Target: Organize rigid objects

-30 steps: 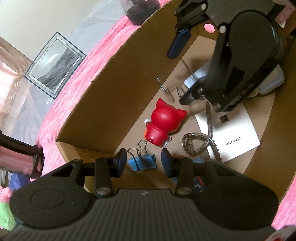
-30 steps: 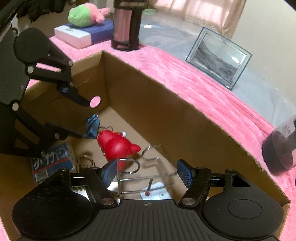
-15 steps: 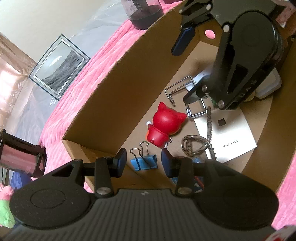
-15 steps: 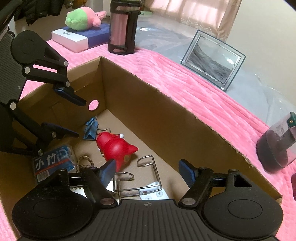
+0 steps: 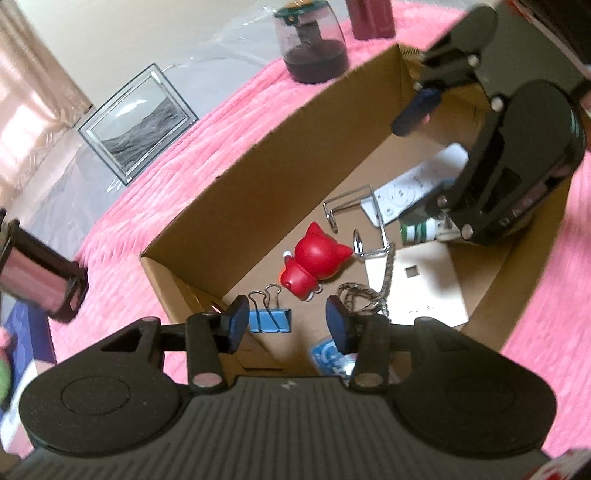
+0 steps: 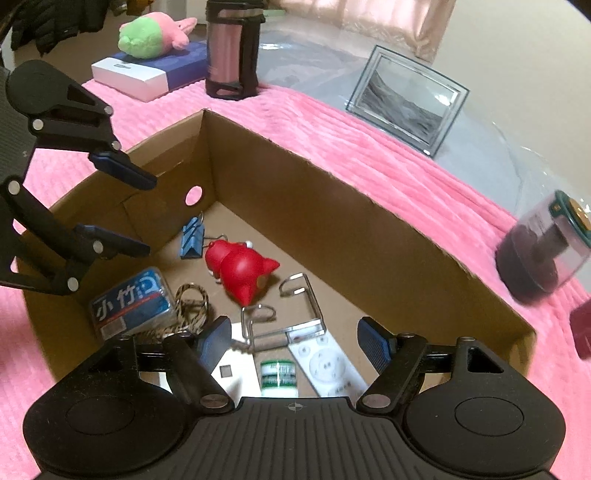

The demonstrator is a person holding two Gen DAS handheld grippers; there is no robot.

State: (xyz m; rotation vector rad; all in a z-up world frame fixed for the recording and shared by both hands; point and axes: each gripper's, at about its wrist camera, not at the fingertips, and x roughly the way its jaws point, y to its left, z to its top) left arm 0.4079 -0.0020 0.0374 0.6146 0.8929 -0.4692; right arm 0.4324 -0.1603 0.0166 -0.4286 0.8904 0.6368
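An open cardboard box (image 6: pixel 332 192) sits on a pink blanket. Inside lie a red cat figure (image 6: pixel 240 271), a blue binder clip (image 6: pixel 192 238), a bent metal wire hook (image 6: pixel 284 314), a braided cord (image 6: pixel 190 308), a blue packet (image 6: pixel 131 301), a white remote (image 6: pixel 325 363), a green-striped tube (image 6: pixel 277 376) and a white card (image 5: pixel 417 280). My right gripper (image 6: pixel 295 341) is open and empty above the box's near end, over the wire hook. My left gripper (image 5: pixel 286 325) is open and empty above the opposite end, over the binder clip (image 5: pixel 269 319).
Outside the box on the blanket stand a pink and black tumbler (image 6: pixel 231 48), a framed sand picture (image 6: pixel 406 99), a dark jar with a clear dome (image 6: pixel 539 247), and a white and blue box with a plush toy (image 6: pixel 155 33) on it.
The right gripper let go of the wire hook, which now lies in the box, and both grippers have risen and drawn back from the box.
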